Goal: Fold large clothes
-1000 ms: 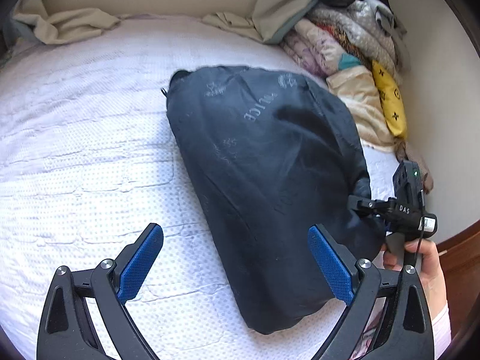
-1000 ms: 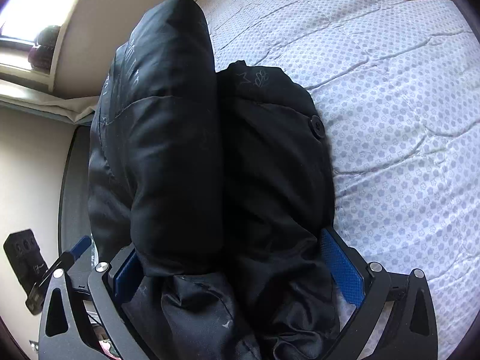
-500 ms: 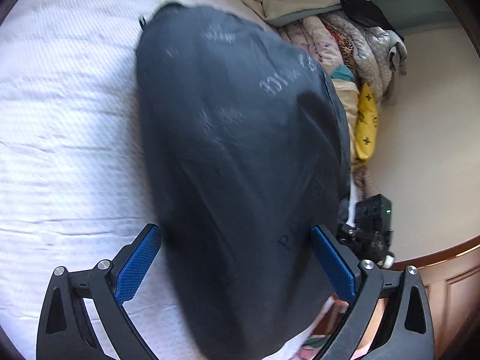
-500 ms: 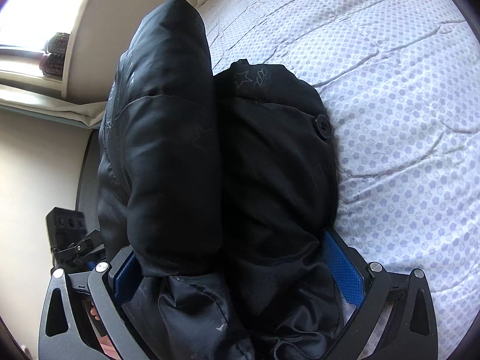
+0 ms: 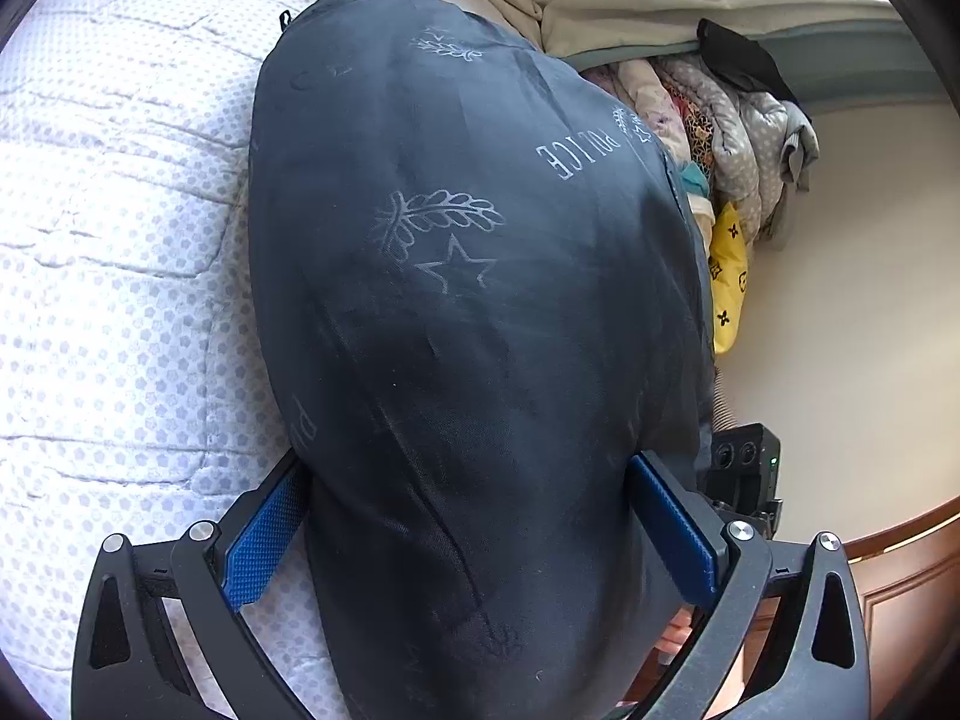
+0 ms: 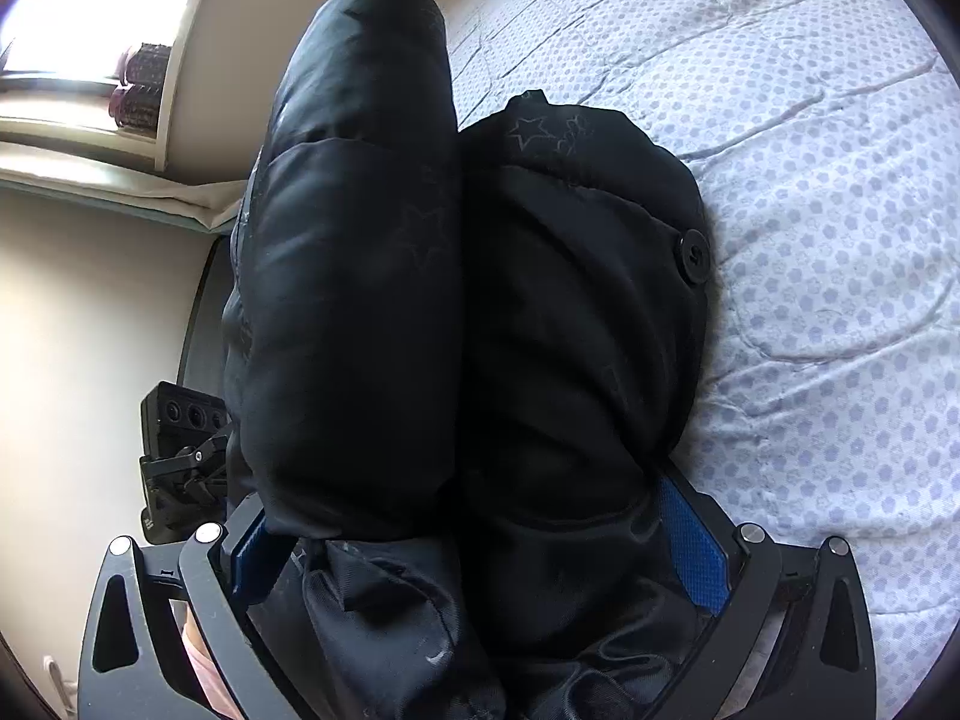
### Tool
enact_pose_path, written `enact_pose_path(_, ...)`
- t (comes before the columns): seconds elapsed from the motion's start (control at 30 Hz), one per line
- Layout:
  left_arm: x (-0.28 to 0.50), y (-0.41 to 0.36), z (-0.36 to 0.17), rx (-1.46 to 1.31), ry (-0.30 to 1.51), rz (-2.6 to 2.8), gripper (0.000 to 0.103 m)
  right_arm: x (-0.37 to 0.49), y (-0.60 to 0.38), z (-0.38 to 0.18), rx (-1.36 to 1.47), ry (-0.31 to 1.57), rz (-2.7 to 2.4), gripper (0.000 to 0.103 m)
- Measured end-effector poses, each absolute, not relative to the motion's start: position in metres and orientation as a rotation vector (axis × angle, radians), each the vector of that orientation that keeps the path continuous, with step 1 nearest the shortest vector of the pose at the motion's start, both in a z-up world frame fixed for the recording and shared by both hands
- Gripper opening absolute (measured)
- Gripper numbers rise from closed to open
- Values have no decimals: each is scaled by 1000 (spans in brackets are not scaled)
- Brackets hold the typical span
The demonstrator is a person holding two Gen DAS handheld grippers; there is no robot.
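Note:
A folded black padded jacket (image 5: pixel 468 300) with pale star, leaf and POLICE prints lies as a thick bundle on the white quilted bed (image 5: pixel 108 252). My left gripper (image 5: pixel 468 522) has its blue-padded jaws wide apart, one on each side of the bundle's near end. In the right wrist view the jacket (image 6: pixel 456 312) shows two puffy folds side by side with a black button. My right gripper (image 6: pixel 480 534) straddles its near end, and the bundle fills the gap between the pads. Each gripper's body shows at the edge of the other's view.
A pile of folded clothes and quilts (image 5: pixel 726 138), with a yellow printed piece (image 5: pixel 726 276), sits at the bed's far right against the cream wall. Beige cloths (image 5: pixel 600 12) lie at the head. A wooden bed frame (image 5: pixel 888 546) edges the right.
My left gripper has moved forward to the jacket, so the bundle now sits between its jaws. The right gripper has kept its hold, and the jacket has shifted little.

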State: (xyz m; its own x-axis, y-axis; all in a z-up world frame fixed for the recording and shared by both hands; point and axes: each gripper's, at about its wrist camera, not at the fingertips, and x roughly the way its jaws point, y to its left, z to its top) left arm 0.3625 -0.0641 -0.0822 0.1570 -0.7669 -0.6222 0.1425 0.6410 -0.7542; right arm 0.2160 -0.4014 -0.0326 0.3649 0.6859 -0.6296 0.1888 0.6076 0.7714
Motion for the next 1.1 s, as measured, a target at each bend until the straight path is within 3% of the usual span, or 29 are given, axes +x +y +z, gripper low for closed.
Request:
enact_pose_path(0.5,369,-32,-86,-795,1233,-742,102,222,-415,-39,952,1197,379,103)
enact_pose_path(0.97,367,-60,-91,-590,1180,-701,103,225,-406,-35,923,1173,370,103)
enact_pose_path(1.1,362,-71,-81,-494,1142,-678,100,225,-401,-33,932,1175,395,94)
